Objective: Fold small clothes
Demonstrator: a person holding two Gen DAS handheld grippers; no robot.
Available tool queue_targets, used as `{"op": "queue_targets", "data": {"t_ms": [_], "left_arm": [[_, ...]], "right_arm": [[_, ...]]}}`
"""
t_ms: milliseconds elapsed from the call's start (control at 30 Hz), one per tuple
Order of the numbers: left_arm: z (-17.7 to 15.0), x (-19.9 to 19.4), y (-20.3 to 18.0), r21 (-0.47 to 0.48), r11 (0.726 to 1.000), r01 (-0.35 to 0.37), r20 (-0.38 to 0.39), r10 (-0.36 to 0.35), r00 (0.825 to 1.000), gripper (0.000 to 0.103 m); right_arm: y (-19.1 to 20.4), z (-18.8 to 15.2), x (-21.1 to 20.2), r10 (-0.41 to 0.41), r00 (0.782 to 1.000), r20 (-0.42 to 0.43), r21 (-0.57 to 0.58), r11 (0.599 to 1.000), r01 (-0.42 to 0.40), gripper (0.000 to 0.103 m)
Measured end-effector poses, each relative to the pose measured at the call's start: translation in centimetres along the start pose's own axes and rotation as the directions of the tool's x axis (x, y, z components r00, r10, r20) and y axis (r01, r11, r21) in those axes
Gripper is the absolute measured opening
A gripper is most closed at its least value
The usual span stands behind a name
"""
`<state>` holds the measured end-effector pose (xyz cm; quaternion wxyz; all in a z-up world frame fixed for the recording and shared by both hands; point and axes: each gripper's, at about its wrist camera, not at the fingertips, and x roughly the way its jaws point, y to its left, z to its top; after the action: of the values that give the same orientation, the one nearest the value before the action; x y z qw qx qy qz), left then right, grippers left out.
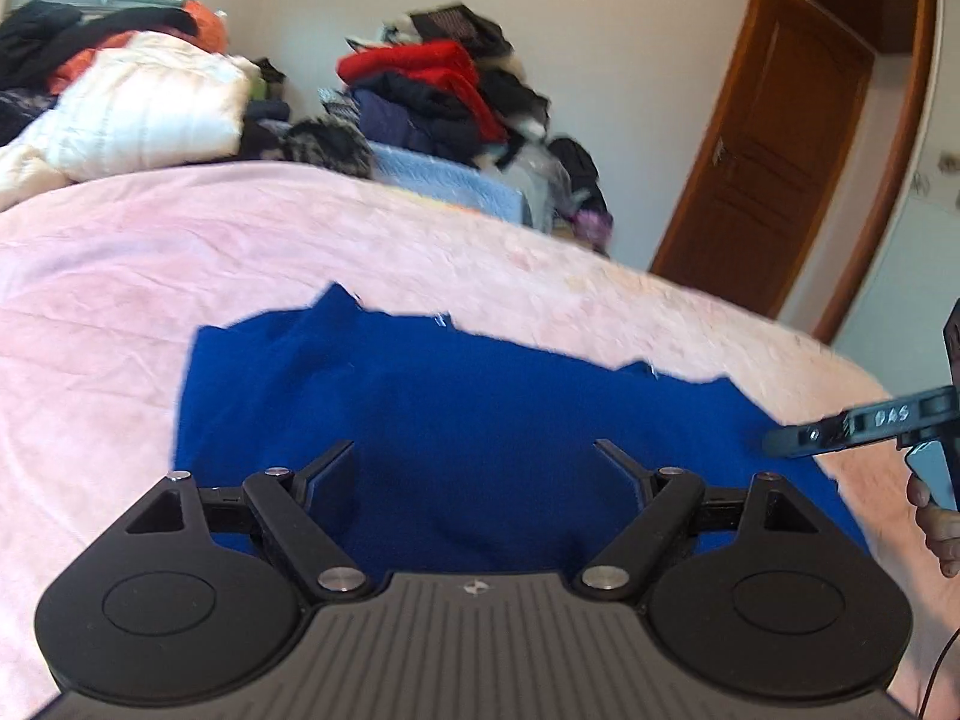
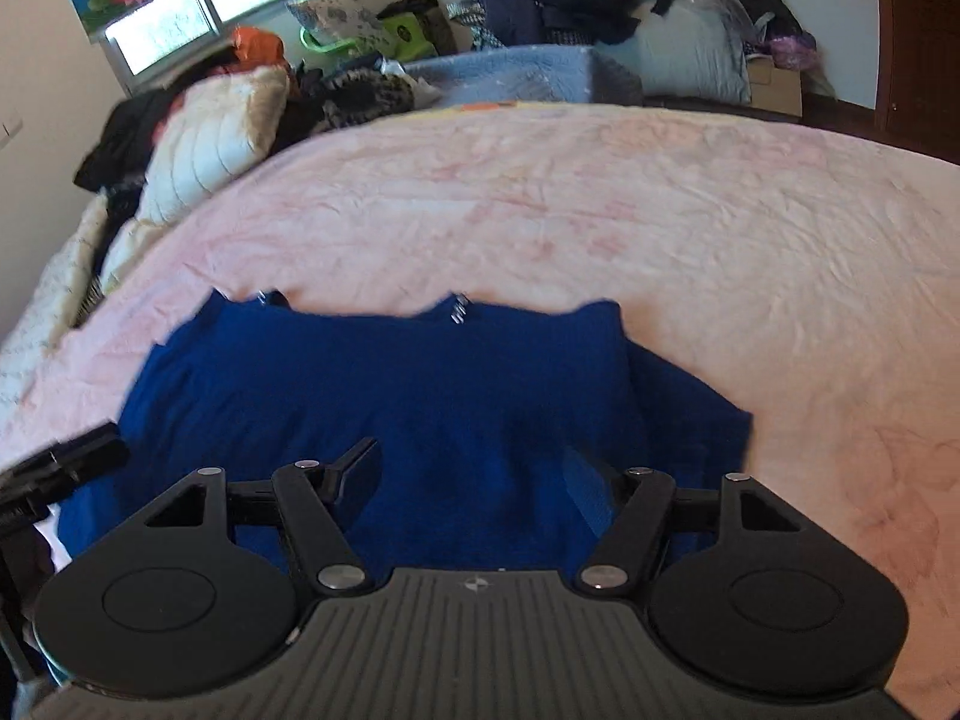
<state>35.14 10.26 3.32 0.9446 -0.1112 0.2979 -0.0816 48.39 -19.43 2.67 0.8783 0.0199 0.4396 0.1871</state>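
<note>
A blue garment (image 2: 384,396) lies spread on a pink blanket (image 2: 690,228) that covers a bed. It looks like a soft knit or fleece top, partly folded: one panel lies doubled over the middle, and a flap sticks out flat on the blanket at its right side. Small pale tags show along its far edge.

The left gripper (image 1: 474,468) hovers over the garment's near part, jaws spread wide, nothing between them. The right gripper (image 2: 474,468) is also above the garment, jaws apart and empty; in the left view it juts in by the garment's right edge (image 1: 852,426), with the person's hand (image 1: 936,528) behind it.

Beyond the garment, past the blanket's far edge, sit a white quilt (image 1: 150,102) and a clothes pile (image 1: 432,84). A wooden door (image 1: 762,144) stands to the right of the pile.

The garment should be light, limp and not fragile. It will sag and drag on the fuzzy blanket, so a pinch at an edge or corner, through both layers where doubled, seems the best hold. The loose right flap looks the likeliest next place to take.
</note>
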Motion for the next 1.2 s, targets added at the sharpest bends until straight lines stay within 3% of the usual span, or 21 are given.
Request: {"op": "queue_targets", "data": {"t_ms": [67, 167, 300, 367, 433, 500, 567, 633, 733, 767, 833, 1000, 1100, 1200], "left_arm": [[-0.5, 1.7, 0.0, 0.019, 0.999, -0.046, -0.081, 0.048, 0.996, 0.083], [-1.2, 1.8, -0.1, 0.074, 0.995, -0.064, -0.056, 0.068, 0.996, 0.083], [-0.9, -2.1, 0.6, -0.021, 0.996, -0.087, -0.005, 0.087, 0.996, 0.083], [-1.4, -5.2, 1.6, -0.080, 0.994, -0.078, 0.031, 0.081, 0.996, 0.083], [-2.5, -7.9, 3.6, -0.187, 0.981, -0.052, 0.019, 0.056, 0.998, 0.083], [-4.0, -9.6, 6.4, -0.347, 0.938, -0.019, -0.024, 0.011, 1.000, 0.083], [-5.6, -10.1, 9.3, -0.516, 0.856, 0.005, -0.068, -0.047, 0.997, 0.083], [-6.5, -10.6, 11.1, -0.632, 0.772, 0.067, -0.019, -0.103, 0.995, 0.083], [-6.9, -10.3, 11.7, -0.737, 0.666, 0.114, 0.011, -0.157, 0.988, 0.083], [-7.1, -9.9, 11.6, -0.755, 0.641, 0.140, 0.023, -0.187, 0.982, 0.083], [-7.5, -8.7, 11.3, -0.791, 0.591, 0.159, 0.032, -0.219, 0.975, 0.083], [-6.7, -6.9, 10.9, -0.818, 0.553, 0.158, 0.047, -0.210, 0.976, 0.083], [-6.2, -6.8, 10.7, -0.821, 0.556, 0.129, 0.019, -0.198, 0.980, 0.083], [-6.2, -8.2, 10.5, -0.811, 0.578, 0.095, -0.008, -0.172, 0.985, 0.083]], "right_arm": [[0.2, -1.7, 0.2, -0.004, 0.999, 0.045, -0.075, 0.997, 0.007, 0.069], [0.2, -2.3, -0.5, 0.018, 0.998, 0.065, -0.055, 0.998, -0.014, 0.073], [-1.8, -3.6, -4.9, 0.083, 0.989, 0.119, 0.107, 0.990, -0.096, 0.074], [-3.4, -5.4, -7.4, 0.173, 0.975, 0.137, 0.190, 0.962, -0.197, 0.078], [-5.2, -7.8, -8.9, 0.229, 0.964, 0.137, 0.287, 0.922, -0.260, 0.079], [-7.1, -10.4, -9.6, 0.271, 0.954, 0.129, 0.397, 0.867, -0.300, 0.081], [-8.5, -12.5, -9.3, 0.301, 0.948, 0.106, 0.479, 0.820, -0.314, 0.080], [-8.9, -13.5, -8.9, 0.323, 0.938, 0.128, 0.514, 0.787, -0.341, 0.079], [-9.5, -13.8, -7.6, 0.424, 0.890, 0.167, 0.612, 0.663, -0.431, 0.086], [-9.3, -13.7, -7.1, 0.451, 0.876, 0.174, 0.616, 0.644, -0.454, 0.087], [-8.4, -12.9, -6.4, 0.467, 0.866, 0.176, 0.597, 0.649, -0.471, 0.089], [-6.4, -10.7, -4.4, 0.513, 0.846, 0.148, 0.594, 0.638, -0.490, 0.091], [-5.5, -10.1, -4.2, 0.495, 0.862, 0.110, 0.581, 0.671, -0.460, 0.086], [-5.5, -10.8, -5.2, 0.474, 0.875, 0.096, 0.581, 0.687, -0.437, 0.087]]}}
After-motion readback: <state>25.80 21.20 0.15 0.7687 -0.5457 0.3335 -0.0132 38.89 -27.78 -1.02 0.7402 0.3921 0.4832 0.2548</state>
